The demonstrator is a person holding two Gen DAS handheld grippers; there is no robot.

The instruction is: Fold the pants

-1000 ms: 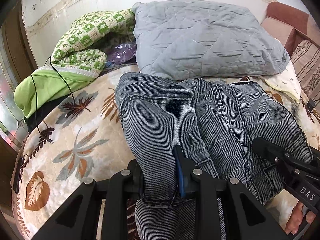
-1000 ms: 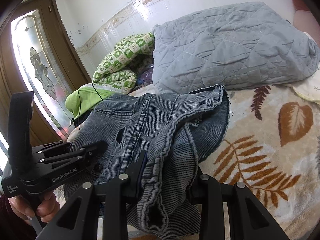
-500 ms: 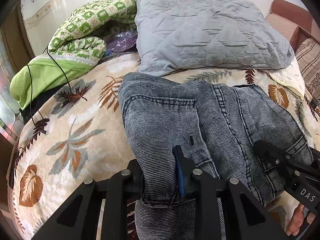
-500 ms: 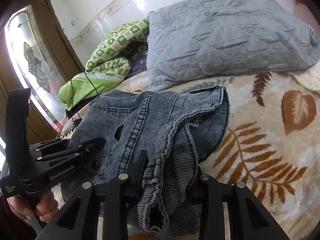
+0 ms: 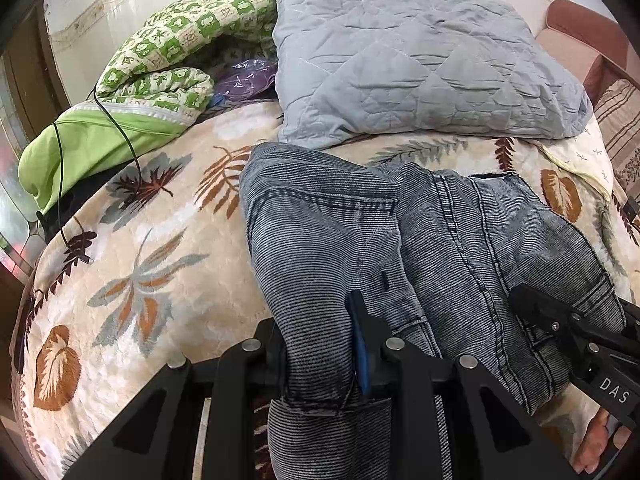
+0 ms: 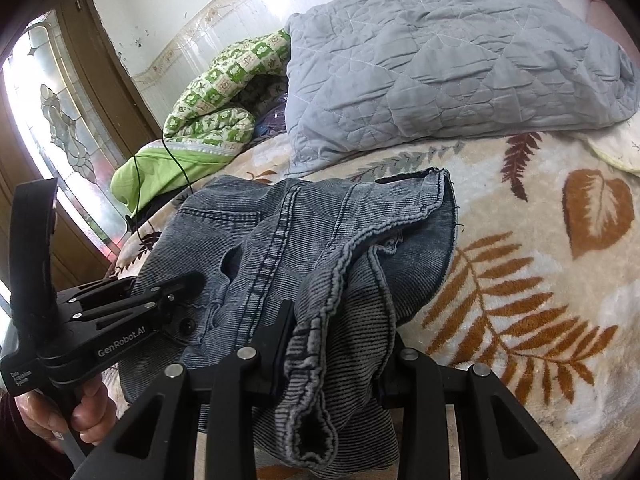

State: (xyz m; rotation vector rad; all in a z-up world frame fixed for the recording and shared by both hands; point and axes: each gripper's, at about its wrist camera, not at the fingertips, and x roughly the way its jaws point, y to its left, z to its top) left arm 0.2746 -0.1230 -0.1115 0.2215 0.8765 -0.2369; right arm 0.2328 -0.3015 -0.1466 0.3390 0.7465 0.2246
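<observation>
Gray-blue denim pants (image 5: 400, 248) lie bunched on a leaf-print blanket (image 5: 132, 280) covering the bed, w/ both ends of the near edge pinched up.

Left gripper (image 5: 320, 344): jaws clamped on a thick fold of the denim at the pants' near left side; fabric fills the gap btwn the fingers, blue pad visible on the right finger. A back pocket sits just beyond the grip. Seen from the right wrist cam, the same tool (image 6: 176, 300) is at the pants' left side, its tips buried in cloth, a bare hand (image 6: 80, 412) on its handle.

Right gripper (image 6: 332, 344): jaws closed on a rolled, seamed edge of the denim, which hangs down over & btwn the fingers. In the left wrist cam it (image 5: 532, 308) pokes in from near right, touching the pants.

Far side of bed: gray quilted pillow (image 5: 420, 60), its near edge just beside the pants. Left of it, a green-checked quilt (image 5: 172, 64) w/ a thin black cable (image 5: 120, 132) draped over it. Stained-glass door (image 6: 52, 132) at far left.
</observation>
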